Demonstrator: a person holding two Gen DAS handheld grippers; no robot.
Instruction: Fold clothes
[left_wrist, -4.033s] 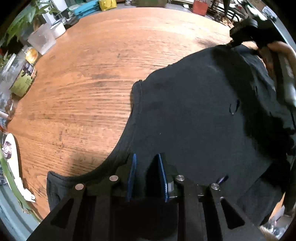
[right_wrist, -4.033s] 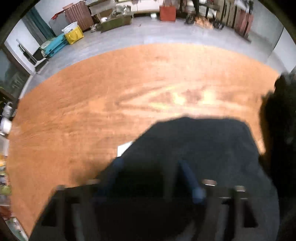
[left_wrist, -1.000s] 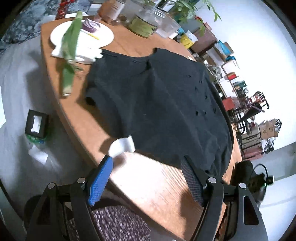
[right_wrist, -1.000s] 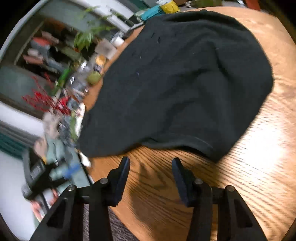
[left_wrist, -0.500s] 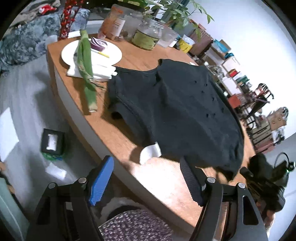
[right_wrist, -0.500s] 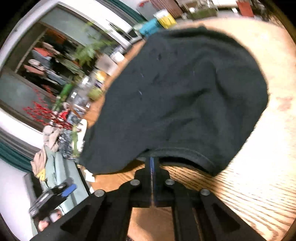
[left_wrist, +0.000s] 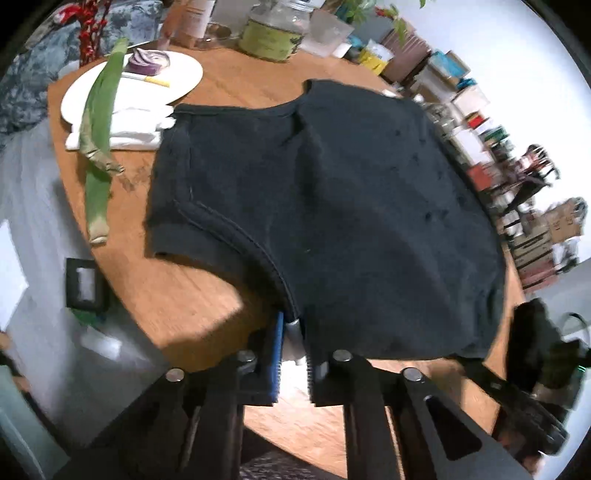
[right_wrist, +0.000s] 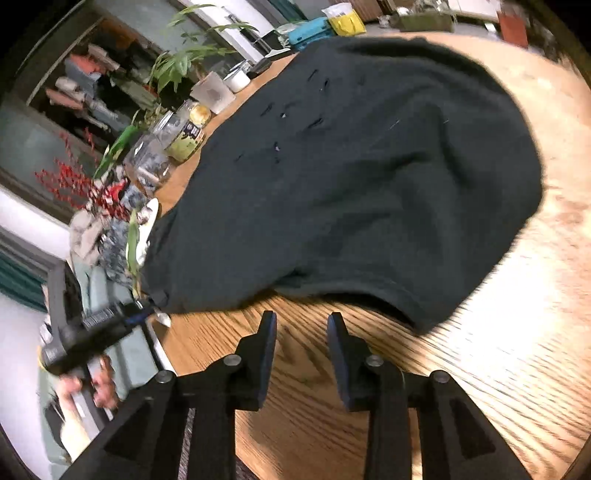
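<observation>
1. Left gripper (left_wrist: 293, 345): fingers are closed on the shirt (left_wrist: 332, 206) hem, bottom centre.
2. Right gripper (right_wrist: 302, 332): fingers are held apart, empty; the hem lies just above, unfolded across the table (right_wrist: 498, 350).

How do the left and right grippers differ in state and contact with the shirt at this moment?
The left gripper is shut on the black shirt at its near edge; the right gripper is open and empty. The left one touches the cloth, while the right one sits just short of the hem, over bare wooden table. Both point toward the shirt's near side.
</observation>
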